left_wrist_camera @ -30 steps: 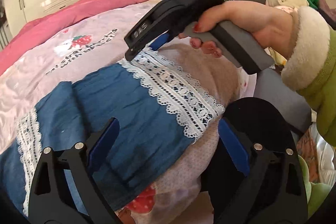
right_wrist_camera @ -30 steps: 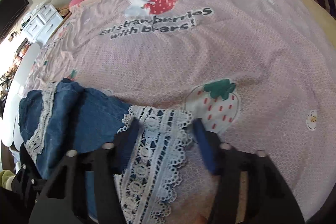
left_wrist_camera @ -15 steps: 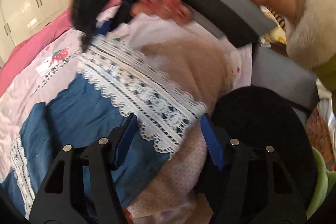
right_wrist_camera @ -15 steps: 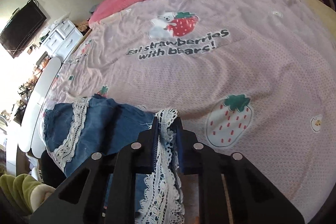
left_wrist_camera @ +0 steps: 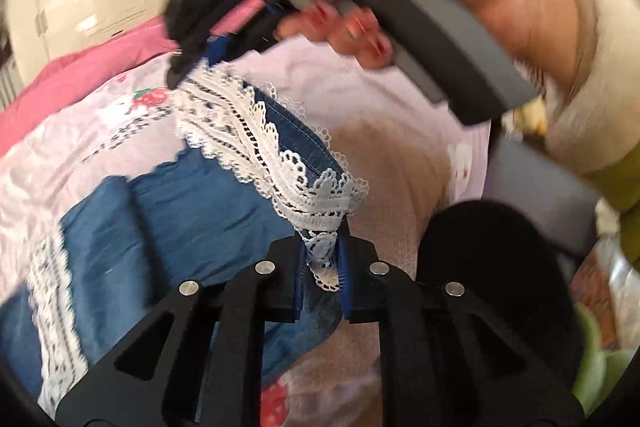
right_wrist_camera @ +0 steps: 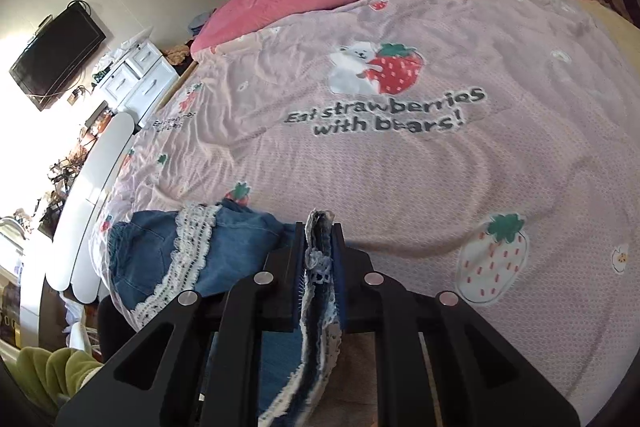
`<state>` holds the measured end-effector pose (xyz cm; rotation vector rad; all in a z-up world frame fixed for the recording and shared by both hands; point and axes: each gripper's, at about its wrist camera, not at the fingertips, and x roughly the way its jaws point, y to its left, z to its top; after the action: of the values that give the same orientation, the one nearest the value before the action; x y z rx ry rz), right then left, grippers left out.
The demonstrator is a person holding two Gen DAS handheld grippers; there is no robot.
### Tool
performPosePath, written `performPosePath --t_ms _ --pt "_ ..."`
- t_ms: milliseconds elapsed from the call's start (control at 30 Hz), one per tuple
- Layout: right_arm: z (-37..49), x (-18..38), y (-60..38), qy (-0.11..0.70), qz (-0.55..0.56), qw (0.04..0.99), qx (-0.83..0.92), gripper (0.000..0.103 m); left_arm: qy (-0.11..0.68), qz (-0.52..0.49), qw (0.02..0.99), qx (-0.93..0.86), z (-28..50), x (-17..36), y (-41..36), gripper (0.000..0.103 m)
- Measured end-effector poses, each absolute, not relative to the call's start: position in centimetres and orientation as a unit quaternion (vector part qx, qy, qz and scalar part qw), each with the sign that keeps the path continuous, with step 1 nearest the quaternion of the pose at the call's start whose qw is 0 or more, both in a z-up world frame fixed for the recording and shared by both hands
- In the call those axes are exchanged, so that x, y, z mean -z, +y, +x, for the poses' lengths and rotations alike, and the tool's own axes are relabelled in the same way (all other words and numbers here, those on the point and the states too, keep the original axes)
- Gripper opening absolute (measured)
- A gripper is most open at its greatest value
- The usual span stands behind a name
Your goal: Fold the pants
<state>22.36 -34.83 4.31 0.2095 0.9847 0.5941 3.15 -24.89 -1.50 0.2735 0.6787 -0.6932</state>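
The pink strawberry bedspread (right_wrist_camera: 400,163) carries the denim pants (left_wrist_camera: 180,211), which lie bunched at its near edge, no fold laid yet. Left gripper (left_wrist_camera: 322,259) pinches the lace hem (left_wrist_camera: 316,195); right gripper (right_wrist_camera: 318,263), just beyond on that hem, clamps lace and denim too. Corners secured, the folding itself remains.
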Motion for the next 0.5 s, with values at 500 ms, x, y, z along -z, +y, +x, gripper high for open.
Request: performPosePath --t_ms 500 --pt "22.8 -6.9 -16.3 0.482 -0.008 0.805 -0.346 0.012 0.356 -0.086 0.893 0.262 2.0 -0.9 -7.2 0.007"
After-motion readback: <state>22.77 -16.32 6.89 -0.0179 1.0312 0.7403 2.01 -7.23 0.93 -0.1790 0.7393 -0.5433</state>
